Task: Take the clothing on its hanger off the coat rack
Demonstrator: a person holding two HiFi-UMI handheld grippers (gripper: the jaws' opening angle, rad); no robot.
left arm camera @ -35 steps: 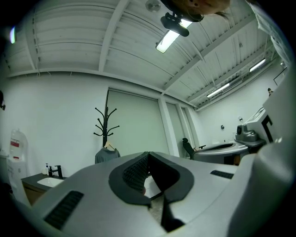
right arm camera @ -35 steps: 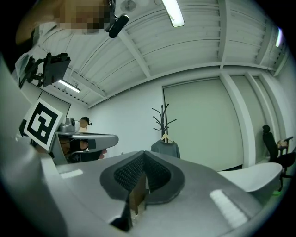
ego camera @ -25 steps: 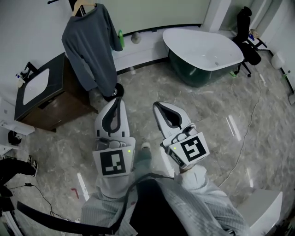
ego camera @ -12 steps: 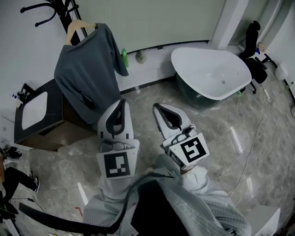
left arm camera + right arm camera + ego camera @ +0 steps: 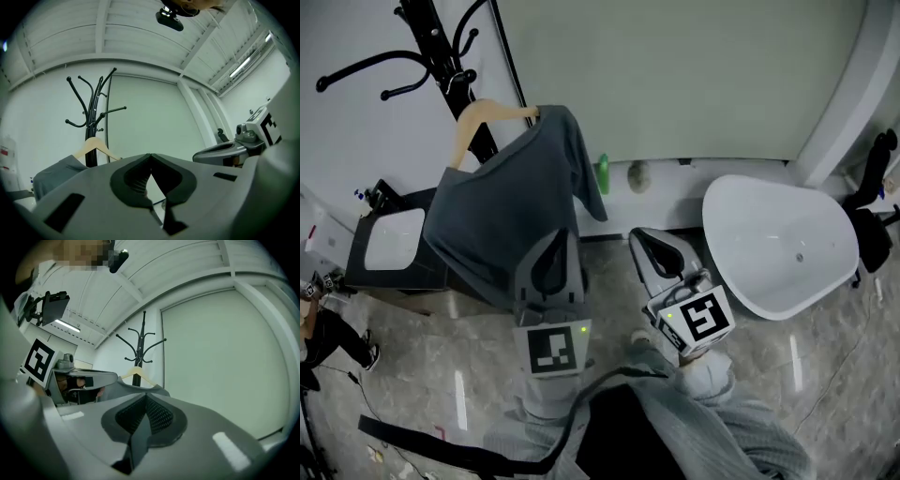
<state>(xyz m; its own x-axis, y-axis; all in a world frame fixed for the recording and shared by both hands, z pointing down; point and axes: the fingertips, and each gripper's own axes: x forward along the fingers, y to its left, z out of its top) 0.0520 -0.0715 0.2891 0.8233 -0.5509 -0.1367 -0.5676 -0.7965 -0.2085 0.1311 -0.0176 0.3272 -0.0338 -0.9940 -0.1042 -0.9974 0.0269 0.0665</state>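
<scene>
grey sweater: on wooden hanger, hanging from black coat rack | left hand-held gripper: jaws together, empty, tip near sweater's lower edge | right hand-held gripper: jaws together, empty

Left gripper is pointing at 12 o'clock, right gripper sits just beside it angled toward 11. Both have jaws pinched fully together, nothing between them.
</scene>
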